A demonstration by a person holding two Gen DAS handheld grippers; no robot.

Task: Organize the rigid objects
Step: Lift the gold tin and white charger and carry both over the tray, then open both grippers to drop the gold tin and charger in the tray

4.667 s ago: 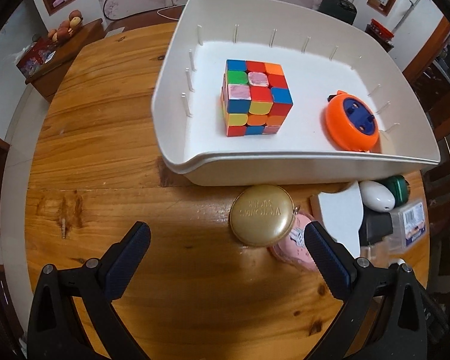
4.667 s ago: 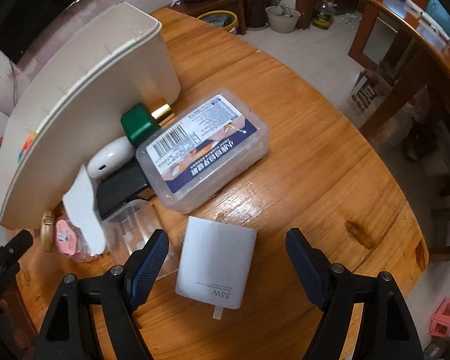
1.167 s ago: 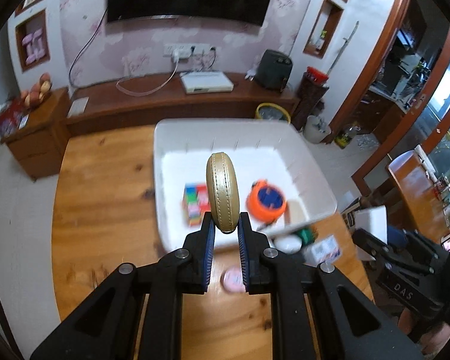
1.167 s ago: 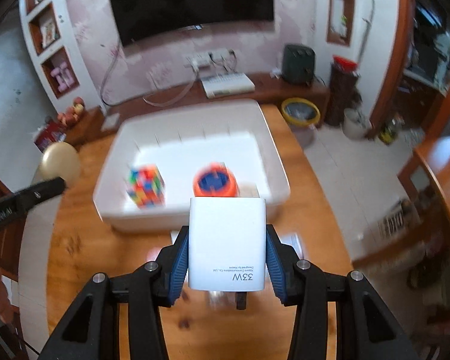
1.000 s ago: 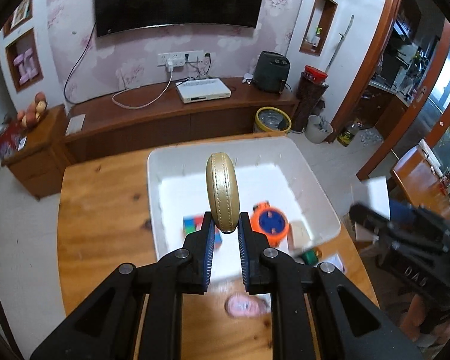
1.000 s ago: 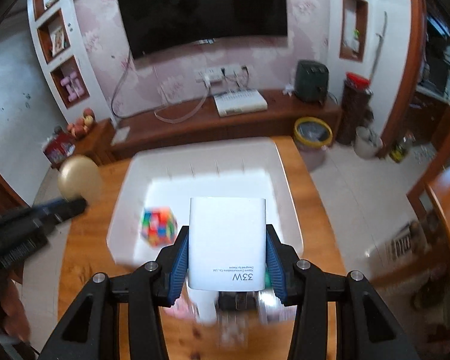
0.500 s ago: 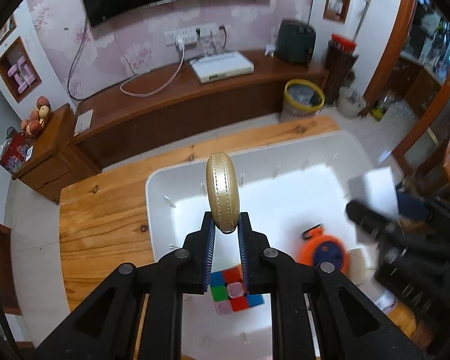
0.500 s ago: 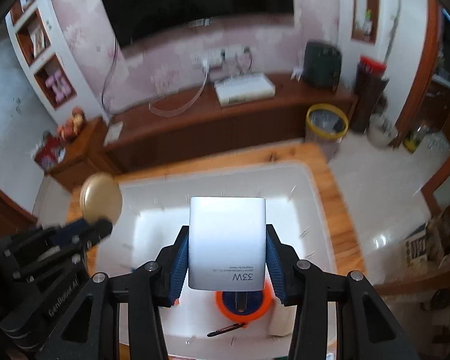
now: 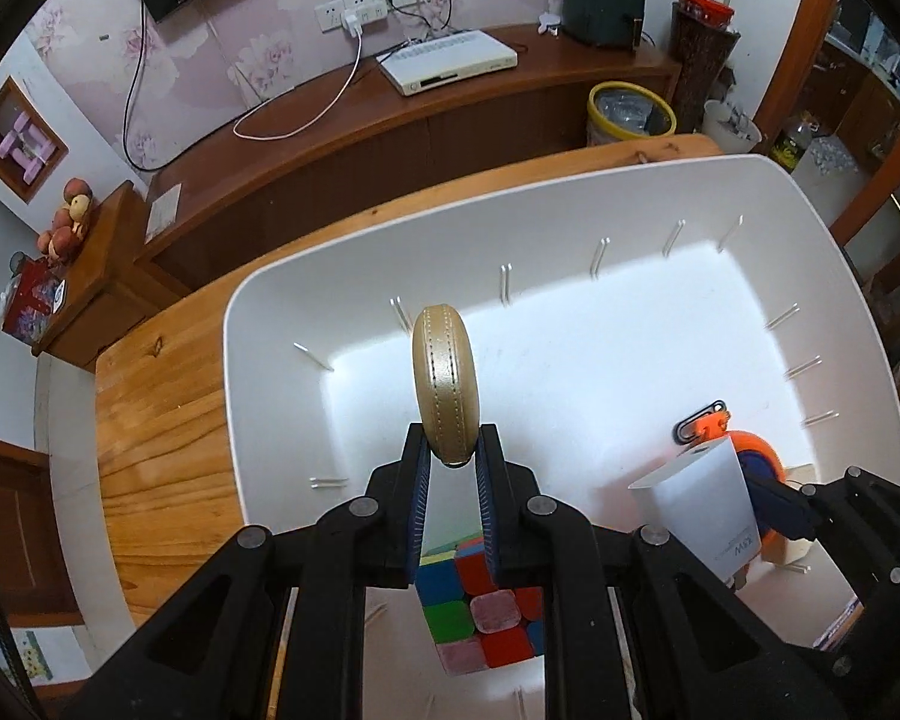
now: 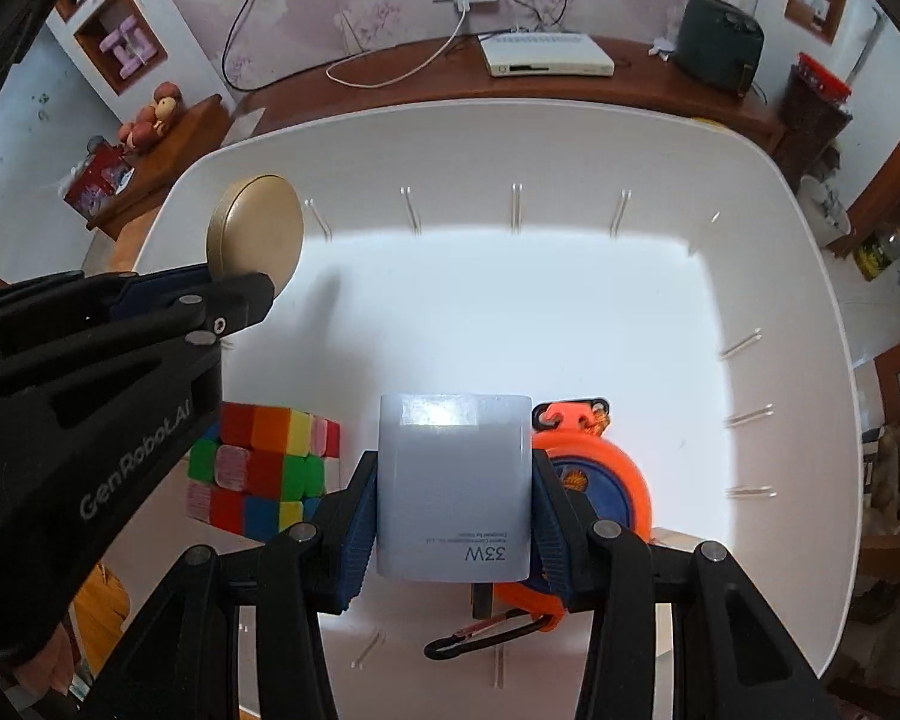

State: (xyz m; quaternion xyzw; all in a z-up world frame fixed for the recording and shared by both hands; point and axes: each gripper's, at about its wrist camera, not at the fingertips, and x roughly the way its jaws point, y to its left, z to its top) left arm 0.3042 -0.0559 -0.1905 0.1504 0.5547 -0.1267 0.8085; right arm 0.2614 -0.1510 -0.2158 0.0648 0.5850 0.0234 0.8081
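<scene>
Both grippers point steeply down over the white bin (image 10: pixel 798 360).

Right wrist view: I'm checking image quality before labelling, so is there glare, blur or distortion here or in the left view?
Right wrist view: glare washes out the top of the white charger, bright patch on the white bin floor, sharp overall. Left wrist view: strong fisheye bending at the edges, gold round case sharp, bin floor overexposed behind it.
</scene>
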